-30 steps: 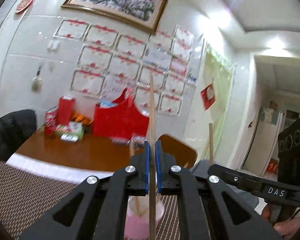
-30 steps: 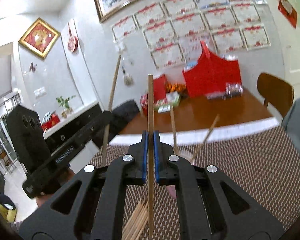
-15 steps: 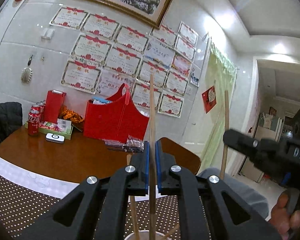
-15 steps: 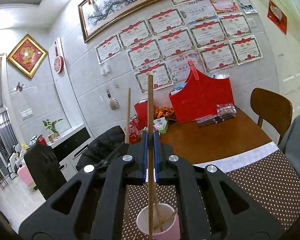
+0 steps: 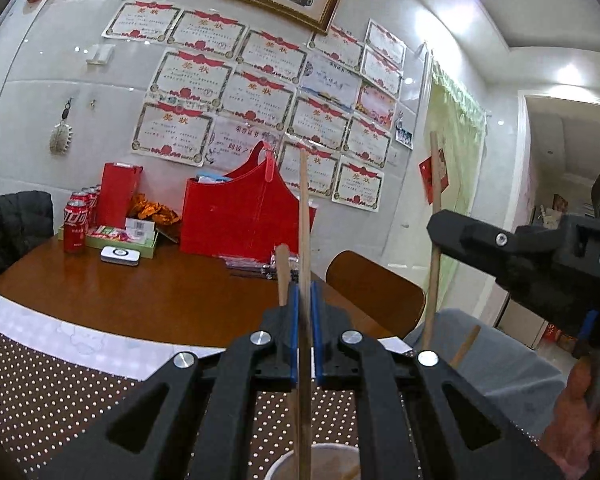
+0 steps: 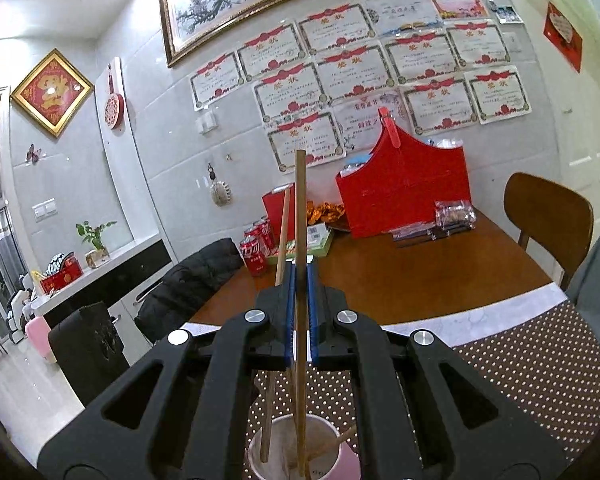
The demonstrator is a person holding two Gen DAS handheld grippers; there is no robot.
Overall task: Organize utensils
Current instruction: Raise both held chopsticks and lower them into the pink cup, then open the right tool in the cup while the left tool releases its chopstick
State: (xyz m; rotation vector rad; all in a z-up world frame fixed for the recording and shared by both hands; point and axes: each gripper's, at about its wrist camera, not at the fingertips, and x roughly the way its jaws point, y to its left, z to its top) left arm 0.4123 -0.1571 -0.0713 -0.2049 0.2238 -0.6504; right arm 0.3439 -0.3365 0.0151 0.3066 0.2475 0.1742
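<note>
My left gripper (image 5: 305, 312) and right gripper (image 6: 299, 292), nearly level, each clamp an upright wooden chopstick (image 5: 303, 216) (image 6: 300, 208) over the pink paper cup (image 6: 300, 452) at 6 o'clock.

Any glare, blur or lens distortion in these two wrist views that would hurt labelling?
Left wrist view: sharp, strong fisheye bending of the wall; ceiling lights blow out and glare on the tiles; the chopstick in the left claw is crisp. Right wrist view: also sharp, dark corner vignetting, ceiling washed out top left; the cup is cut off at the bottom edge.
</note>
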